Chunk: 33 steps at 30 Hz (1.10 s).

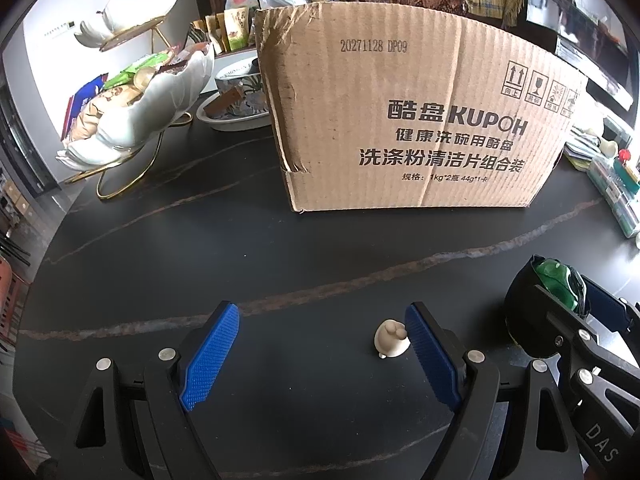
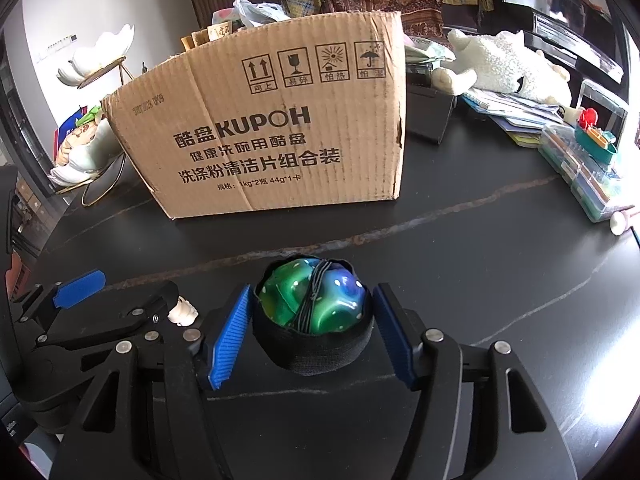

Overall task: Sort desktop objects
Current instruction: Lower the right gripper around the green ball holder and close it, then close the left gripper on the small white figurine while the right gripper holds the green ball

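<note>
Jaws of the right gripper (image 2: 310, 330) stood on either side of a green-and-blue ball (image 2: 316, 300) that sat in a black fabric band on the dark table (image 2: 480, 280). The left pad lay against the band; on the right we could not tell whether the pad touched, so we could not call it a grip. The left gripper (image 1: 320, 356) had its jaws spread wide with nothing pressed between them. A small cream figurine (image 1: 391, 339) stood on the table just inside its right pad, too small for us to make out what it depicted. In the right wrist view that figurine was mostly hidden behind the left gripper's finger.

Behind both stood a cardboard box (image 1: 420, 120), its inside hidden from us. It read "KUPOH" with Chinese lines below, the stamp "20271128 DP09" and four handling symbols. White shell-shaped dishes (image 1: 132, 120) on gold wire stands held snack packets at the left. At the right lay a white plush toy (image 2: 504, 64), papers and clear plastic cases (image 2: 580, 176), partly cut off by the frame edge.
</note>
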Available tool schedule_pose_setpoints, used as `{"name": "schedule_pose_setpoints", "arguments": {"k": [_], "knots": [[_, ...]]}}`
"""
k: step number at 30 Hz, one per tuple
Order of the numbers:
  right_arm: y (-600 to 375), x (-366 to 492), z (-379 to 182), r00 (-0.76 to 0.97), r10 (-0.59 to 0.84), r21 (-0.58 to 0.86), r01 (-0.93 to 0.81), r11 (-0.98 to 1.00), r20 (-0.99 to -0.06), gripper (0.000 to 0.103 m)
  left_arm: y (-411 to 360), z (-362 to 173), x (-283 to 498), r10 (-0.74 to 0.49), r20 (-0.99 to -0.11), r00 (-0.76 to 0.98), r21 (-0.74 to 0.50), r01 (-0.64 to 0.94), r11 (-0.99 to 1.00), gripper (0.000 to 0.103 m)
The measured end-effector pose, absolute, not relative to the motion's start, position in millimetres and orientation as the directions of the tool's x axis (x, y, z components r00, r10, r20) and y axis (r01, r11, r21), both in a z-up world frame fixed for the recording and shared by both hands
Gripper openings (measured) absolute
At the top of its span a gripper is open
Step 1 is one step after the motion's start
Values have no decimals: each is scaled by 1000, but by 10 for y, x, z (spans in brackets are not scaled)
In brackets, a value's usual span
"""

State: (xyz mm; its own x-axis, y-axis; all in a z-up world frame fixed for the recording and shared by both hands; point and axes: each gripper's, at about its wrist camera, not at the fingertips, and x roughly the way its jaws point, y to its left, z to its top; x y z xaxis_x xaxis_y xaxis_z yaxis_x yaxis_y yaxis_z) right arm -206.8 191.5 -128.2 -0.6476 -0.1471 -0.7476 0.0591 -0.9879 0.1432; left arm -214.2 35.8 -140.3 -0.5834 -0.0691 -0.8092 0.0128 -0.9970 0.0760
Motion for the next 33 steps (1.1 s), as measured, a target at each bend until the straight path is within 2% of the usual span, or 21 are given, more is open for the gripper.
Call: {"name": "schedule_pose_setpoints", "arguments": {"k": [9, 18, 33], "knots": [[1900, -1932, -1167, -674, -116, 107, 55, -993, -730, 58, 361, -1288, -2024, -15, -792, -611, 25, -8, -1000, 82], [1987, -1888, -1171, -662, -105, 113, 30, -993, -742, 58, 488, -1339, -2038, -28, -797, -603, 49, -18, -999, 82], [1987, -1899, -1251, -650, -83, 85, 29, -996, -756, 58, 536, -1656, -2133, -13, -865, -502, 32, -30, -999, 82]]}}
